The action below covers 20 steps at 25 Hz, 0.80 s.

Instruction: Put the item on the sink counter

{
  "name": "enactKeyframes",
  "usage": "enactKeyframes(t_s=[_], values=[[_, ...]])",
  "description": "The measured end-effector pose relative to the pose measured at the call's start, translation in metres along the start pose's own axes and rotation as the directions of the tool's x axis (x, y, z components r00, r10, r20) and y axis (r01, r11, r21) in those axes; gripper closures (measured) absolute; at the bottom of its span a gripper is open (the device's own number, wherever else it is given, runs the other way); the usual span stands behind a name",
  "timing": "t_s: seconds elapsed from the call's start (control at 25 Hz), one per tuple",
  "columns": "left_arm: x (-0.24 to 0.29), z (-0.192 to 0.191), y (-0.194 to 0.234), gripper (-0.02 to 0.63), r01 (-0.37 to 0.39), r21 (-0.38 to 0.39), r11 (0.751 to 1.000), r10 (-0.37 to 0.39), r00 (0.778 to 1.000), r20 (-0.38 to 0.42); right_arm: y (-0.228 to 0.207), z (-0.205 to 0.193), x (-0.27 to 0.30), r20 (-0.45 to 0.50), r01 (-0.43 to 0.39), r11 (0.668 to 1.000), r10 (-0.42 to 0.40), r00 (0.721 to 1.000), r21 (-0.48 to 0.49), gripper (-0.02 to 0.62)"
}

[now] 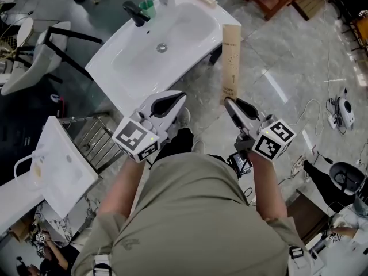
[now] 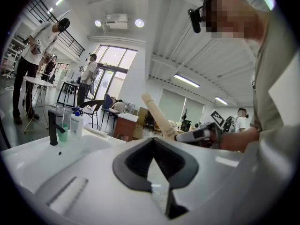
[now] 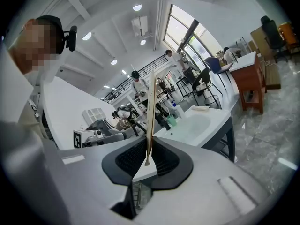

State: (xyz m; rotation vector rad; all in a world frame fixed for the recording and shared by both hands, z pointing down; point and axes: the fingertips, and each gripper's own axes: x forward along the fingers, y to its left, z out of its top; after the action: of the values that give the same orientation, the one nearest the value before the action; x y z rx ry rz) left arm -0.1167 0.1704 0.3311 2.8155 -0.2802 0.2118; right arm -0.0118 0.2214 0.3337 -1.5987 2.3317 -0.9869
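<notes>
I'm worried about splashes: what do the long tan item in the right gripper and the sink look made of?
The tan item, pinched in the right gripper, is probably kraft card: matte brown, flat, thin when seen edge-on, with dark print. The sink is likely glazed ceramic: glossy white and smooth, with soft highlights.

Bright, even indoor light from ceiling lamps [image 2: 139,23] & big windows [image 2: 112,60]. Glare streaks on floor tiles [image 1: 275,86]. Gripper views fisheye w/ dark corners; nearest parts soft.

left hand-held gripper [image 2: 157,168]: jaws together | black faucet [image 2: 53,127] on sink [image 2: 33,161], left | tan tube [image 2: 160,116] beyond, tilted
</notes>
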Motion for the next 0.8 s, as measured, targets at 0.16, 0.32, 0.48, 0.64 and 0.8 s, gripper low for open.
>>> enactKeyframes(t_s=[0.16, 0.32, 0.48, 0.64, 0.8], values=[[0.005, 0.004, 0.019, 0.6, 0.006, -0.009, 1.0, -0.006, 1.0, 0.002, -0.004, 0.007, 0.019, -0.017, 0.004, 1.0, -0.004, 1.0, -0.001, 0.549], [0.008, 0.009, 0.038, 0.601, 0.014, -0.01, 1.0, -0.014, 1.0, 0.007, -0.008, 0.015, 0.038, -0.023, 0.009, 1.0, -0.009, 1.0, -0.004, 0.549], [0.009, 0.019, 0.056, 0.6, 0.02, -0.011, 1.0, -0.02, 1.0, 0.014, -0.007, 0.025, 0.058, -0.031, 0.015, 1.0, -0.016, 0.999, -0.012, 0.549], [0.011, 0.025, 0.074, 0.6, 0.032, -0.015, 0.999, -0.032, 0.999, 0.013, -0.007, 0.035, 0.078, -0.029, 0.018, 1.0, -0.019, 0.999, -0.018, 0.549], [0.016, 0.032, 0.088, 0.6, 0.046, -0.009, 0.999, -0.046, 0.999, 0.012, -0.01, 0.043, 0.093, -0.02, 0.023, 1.0, -0.024, 1.0, -0.014, 0.549]])
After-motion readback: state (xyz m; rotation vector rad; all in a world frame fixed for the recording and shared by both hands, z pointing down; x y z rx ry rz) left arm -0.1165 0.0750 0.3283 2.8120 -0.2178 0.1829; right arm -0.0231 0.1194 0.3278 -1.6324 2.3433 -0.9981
